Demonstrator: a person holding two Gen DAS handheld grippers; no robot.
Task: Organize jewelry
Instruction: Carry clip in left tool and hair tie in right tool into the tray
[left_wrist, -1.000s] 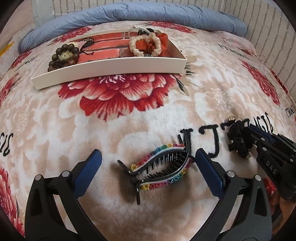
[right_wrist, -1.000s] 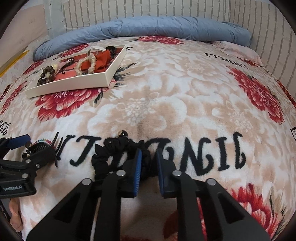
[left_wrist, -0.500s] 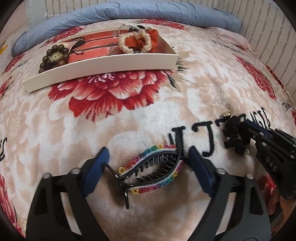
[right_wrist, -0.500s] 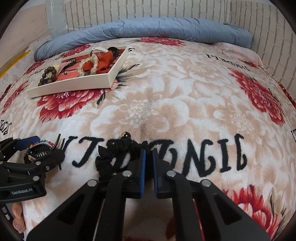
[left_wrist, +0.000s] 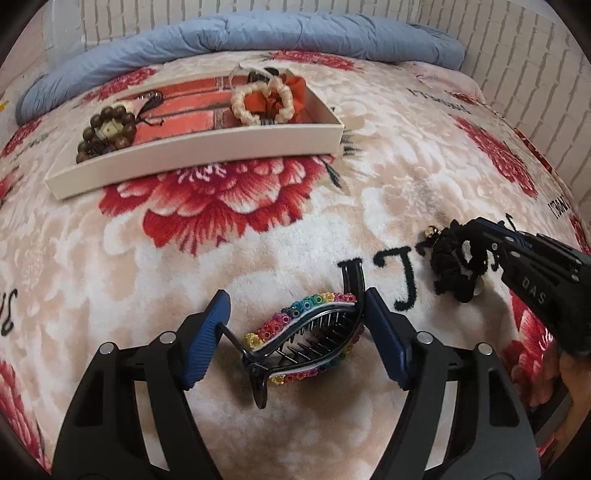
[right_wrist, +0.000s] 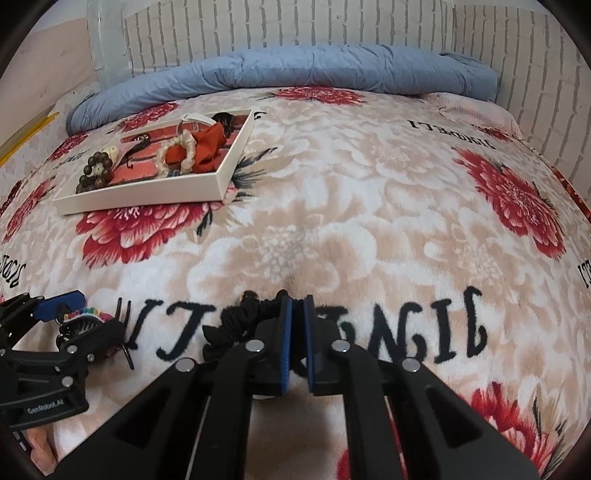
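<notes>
While the left gripper (left_wrist: 295, 332) closes around the rainbow-beaded hair claw (left_wrist: 306, 339) on the blanket (left_wrist: 258, 240), the right gripper (right_wrist: 297, 325) pinches the black scrunchie (right_wrist: 236, 325); next, both likely lift toward the far white tray (left_wrist: 207, 155).

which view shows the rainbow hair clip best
The left wrist view: the hair clip lies whole between the closing left gripper fingers, beads and teeth clear. The right wrist view shows only a bit of it at the left edge, mostly hidden behind that gripper.
</notes>
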